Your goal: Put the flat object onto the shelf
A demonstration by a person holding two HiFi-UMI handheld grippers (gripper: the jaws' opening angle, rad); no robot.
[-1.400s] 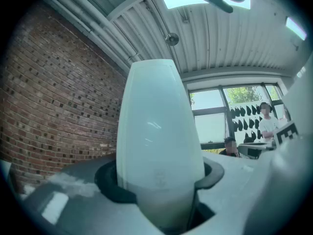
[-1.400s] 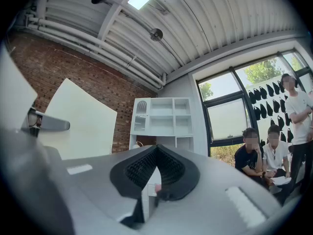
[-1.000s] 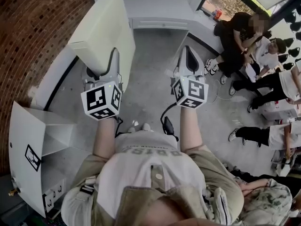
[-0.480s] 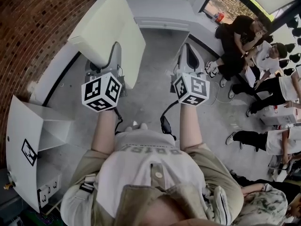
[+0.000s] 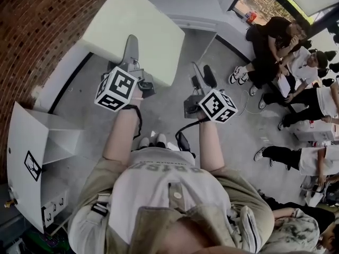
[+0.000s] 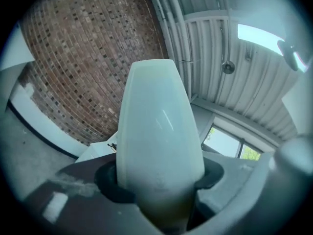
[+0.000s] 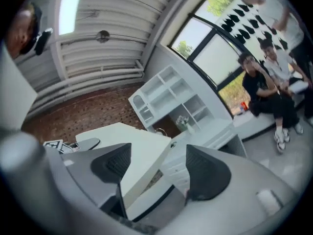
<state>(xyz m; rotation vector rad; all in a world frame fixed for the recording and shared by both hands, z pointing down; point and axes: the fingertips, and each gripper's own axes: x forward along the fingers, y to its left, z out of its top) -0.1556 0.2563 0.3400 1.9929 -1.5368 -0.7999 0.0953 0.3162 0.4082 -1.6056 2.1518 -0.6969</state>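
The left tongs (image 5: 131, 45) are pinching the near edge of the large flat cream-coloured board (image 5: 132, 28), holding it tilted above the bare grey concrete floor (image 5: 169, 112) between the red brick wall (image 5: 37, 30) and the right tongs (image 5: 200, 81), whose jaws are opening on nothing, just clear of the board's right corner.

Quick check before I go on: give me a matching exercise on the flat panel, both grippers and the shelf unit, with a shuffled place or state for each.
1 flat panel
2 left gripper
3 right gripper
4 shelf unit

A jaws apart, gripping nothing
B standing at the person's left
C held up in the air
D clamped on the panel

Pairs: 1-C, 2-D, 3-A, 4-B. The right gripper's jaws are opening.
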